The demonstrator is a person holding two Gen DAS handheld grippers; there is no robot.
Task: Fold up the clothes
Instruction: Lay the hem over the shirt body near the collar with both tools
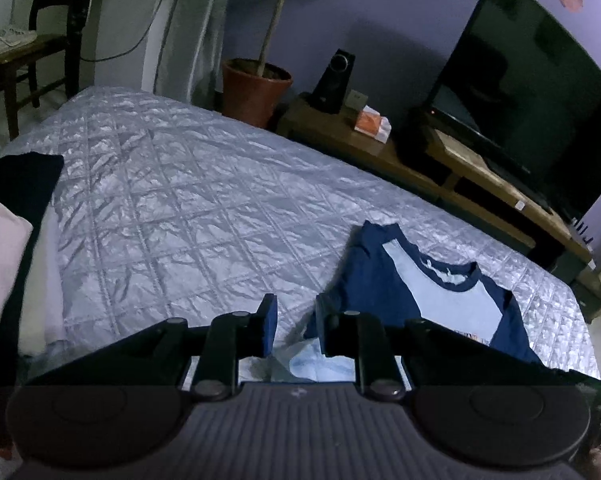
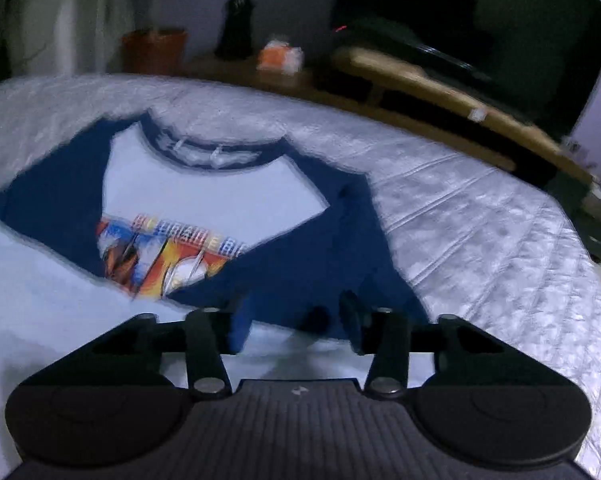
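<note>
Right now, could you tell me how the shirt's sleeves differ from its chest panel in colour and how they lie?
The sleeves are dark navy; the chest panel is pale, near white. The sleeves are plain, whereas the chest panel carries a colourful print along its lower part. The sleeves are folded inward over the front, partly covering the print, while the chest panel lies flat. Both belong to one shirt on the quilted bedspread.
</note>
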